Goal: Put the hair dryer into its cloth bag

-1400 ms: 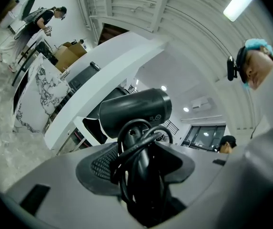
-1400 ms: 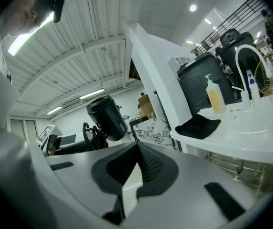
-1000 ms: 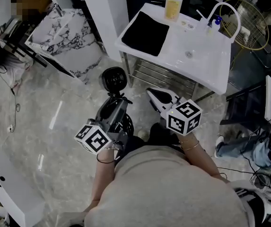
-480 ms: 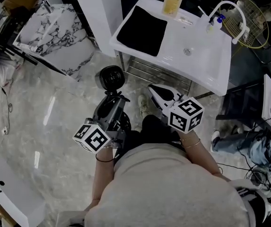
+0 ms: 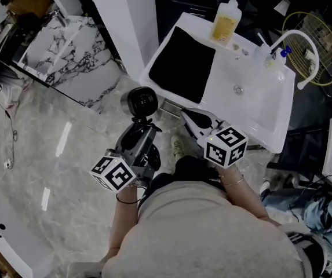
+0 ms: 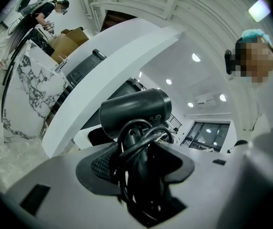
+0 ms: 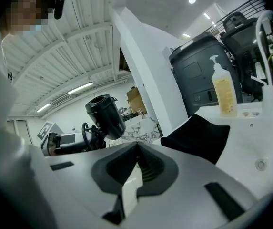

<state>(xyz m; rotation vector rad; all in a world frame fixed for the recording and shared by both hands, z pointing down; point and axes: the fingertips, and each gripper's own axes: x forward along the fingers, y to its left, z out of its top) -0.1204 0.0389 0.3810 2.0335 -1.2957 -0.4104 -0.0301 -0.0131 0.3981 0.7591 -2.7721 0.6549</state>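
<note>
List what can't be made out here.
- Opening of the cloth bag: head view and right gripper view show only flat, dark cloth.
- Handle of the hair dryer: left gripper view, covered by the coiled cord and the left gripper.
- Label on the pump bottle: too small, head view.

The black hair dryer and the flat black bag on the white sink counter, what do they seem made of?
The black hair dryer: hard plastic, probably; its smooth barrel carries a soft sheen. The flat black bag: cloth, apparently; matte, no highlights, lying limp and flat on the white sink counter.
</note>
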